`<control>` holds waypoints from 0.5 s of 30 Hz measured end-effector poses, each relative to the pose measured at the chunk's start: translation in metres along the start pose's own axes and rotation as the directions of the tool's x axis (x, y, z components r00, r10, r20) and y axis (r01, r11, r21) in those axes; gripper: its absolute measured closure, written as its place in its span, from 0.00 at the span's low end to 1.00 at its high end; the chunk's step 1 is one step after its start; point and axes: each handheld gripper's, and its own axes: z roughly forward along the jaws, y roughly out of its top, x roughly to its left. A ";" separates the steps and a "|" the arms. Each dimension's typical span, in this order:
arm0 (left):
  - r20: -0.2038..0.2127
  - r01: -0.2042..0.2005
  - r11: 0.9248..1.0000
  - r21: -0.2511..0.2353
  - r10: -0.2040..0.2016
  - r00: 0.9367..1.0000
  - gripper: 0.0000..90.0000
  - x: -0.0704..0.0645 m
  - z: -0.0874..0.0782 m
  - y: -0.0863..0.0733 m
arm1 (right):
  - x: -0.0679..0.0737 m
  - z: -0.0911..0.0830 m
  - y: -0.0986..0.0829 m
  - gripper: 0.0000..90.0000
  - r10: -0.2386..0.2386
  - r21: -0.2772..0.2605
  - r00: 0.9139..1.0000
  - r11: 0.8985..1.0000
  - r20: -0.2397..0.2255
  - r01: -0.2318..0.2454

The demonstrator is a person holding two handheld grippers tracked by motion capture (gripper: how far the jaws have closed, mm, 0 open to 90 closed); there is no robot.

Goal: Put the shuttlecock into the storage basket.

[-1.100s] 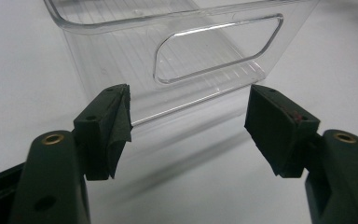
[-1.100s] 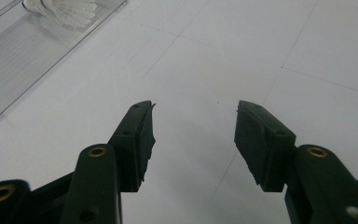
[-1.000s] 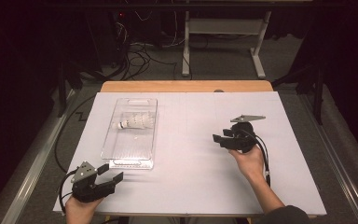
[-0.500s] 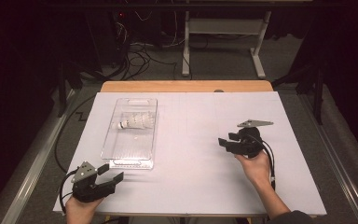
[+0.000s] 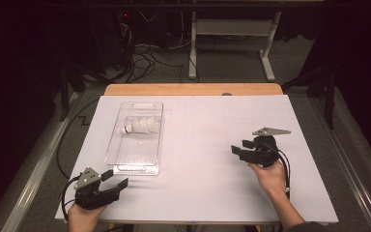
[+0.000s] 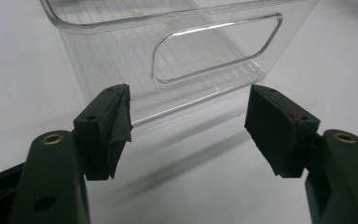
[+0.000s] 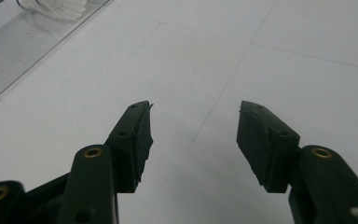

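A clear plastic bin (image 5: 121,150) lies on the white table, left of centre, with a white shuttlecock (image 5: 138,126) inside it near the far end. My left gripper (image 5: 115,180) is open at the table's near left corner, just short of the bin's near end wall and handle slot (image 6: 214,53). Nothing sits between its jaws (image 6: 189,123). My right gripper (image 5: 240,147) is open over bare table at the right, pointing left toward the bin. The bin's edge (image 7: 9,56) and the shuttlecock (image 7: 56,7) appear at the upper left of the right gripper view, beyond the right gripper (image 7: 193,135).
The white sheet (image 5: 198,159) covers a wooden table whose far edge (image 5: 193,89) shows bare. Beyond it stand a grey table frame (image 5: 232,43) and loose cables (image 5: 140,58) on the floor. Cables trail from both grippers.
My right gripper has drawn back toward the person and to the right, away from the bin. The left gripper has stayed where it was.
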 end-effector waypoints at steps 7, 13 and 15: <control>0.000 -0.001 1.000 0.000 0.001 1.000 0.36 0.000 0.000 0.000 | -0.004 -0.006 -0.006 0.50 0.009 -0.011 1.000 1.000 0.003 -0.009; 0.000 0.000 1.000 0.000 0.000 1.000 0.36 0.000 0.000 0.000 | -0.009 -0.011 -0.012 0.50 0.022 -0.023 1.000 0.999 0.008 -0.022; -0.001 -0.001 1.000 0.001 0.001 1.000 0.36 0.000 0.000 0.000 | -0.010 -0.013 -0.013 0.50 0.027 -0.027 1.000 0.999 0.008 -0.027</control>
